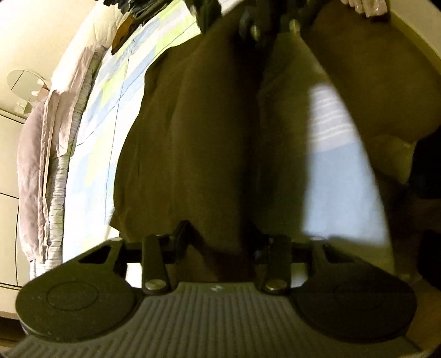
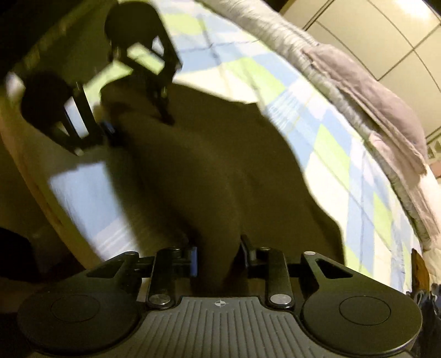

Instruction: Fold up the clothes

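Both claws pinch the dark garment [image 2: 209, 176] on the bed [image 2: 330, 154], the right claw [image 2: 217, 256] at six o'clock, the left claw [image 2: 135, 124] at ten o'clock, its long axis running between them.

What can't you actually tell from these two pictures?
- What kind of garment the dark cloth is: both views are blurred and its edges run out of frame.
- Whether the right tongs pinch it: cloth fills the gap, contact unclear.
- Same for the left tongs, in shadow.
- The dark pile on the checked bedspread: cut off at the top edge.
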Demonstrator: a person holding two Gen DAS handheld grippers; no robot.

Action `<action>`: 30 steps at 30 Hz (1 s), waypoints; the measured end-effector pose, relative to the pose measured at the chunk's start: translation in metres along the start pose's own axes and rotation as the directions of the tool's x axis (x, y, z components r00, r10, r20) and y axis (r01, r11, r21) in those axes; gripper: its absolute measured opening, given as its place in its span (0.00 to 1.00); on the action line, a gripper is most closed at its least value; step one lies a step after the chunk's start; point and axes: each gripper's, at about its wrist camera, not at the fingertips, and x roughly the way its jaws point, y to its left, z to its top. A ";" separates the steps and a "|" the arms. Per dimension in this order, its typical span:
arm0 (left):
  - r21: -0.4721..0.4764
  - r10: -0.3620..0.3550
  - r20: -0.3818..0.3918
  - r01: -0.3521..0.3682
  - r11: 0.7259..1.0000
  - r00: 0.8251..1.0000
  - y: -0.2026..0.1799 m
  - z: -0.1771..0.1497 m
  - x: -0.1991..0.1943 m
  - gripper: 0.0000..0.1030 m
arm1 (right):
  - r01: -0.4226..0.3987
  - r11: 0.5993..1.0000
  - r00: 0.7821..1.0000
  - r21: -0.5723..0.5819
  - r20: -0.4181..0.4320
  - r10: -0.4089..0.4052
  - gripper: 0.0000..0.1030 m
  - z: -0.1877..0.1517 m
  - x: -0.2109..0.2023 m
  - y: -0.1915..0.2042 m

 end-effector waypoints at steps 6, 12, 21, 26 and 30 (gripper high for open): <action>-0.094 -0.061 -0.014 0.059 0.994 0.998 0.034 0.000 0.000 0.10 | 0.040 0.998 0.999 -0.052 0.023 -0.039 0.42 0.003 -0.012 0.009; -0.148 -0.108 -0.002 0.106 0.983 0.994 0.052 -0.005 -0.011 0.10 | 0.081 0.980 0.996 -0.180 -0.014 -0.085 0.67 -0.016 0.019 0.038; -0.111 -0.133 0.015 0.134 0.985 0.991 0.094 0.007 -0.060 0.09 | 0.031 0.998 0.996 -0.051 -0.088 -0.035 0.22 0.003 -0.025 -0.028; -0.115 -0.162 0.040 0.165 0.980 0.986 0.142 0.024 -0.100 0.09 | 0.010 0.999 0.991 -0.043 -0.135 -0.016 0.22 0.039 -0.078 -0.064; -0.098 -0.150 0.074 0.157 0.983 0.986 0.173 0.033 -0.122 0.09 | -0.016 1.000 0.982 -0.011 -0.191 0.013 0.22 0.067 -0.105 -0.095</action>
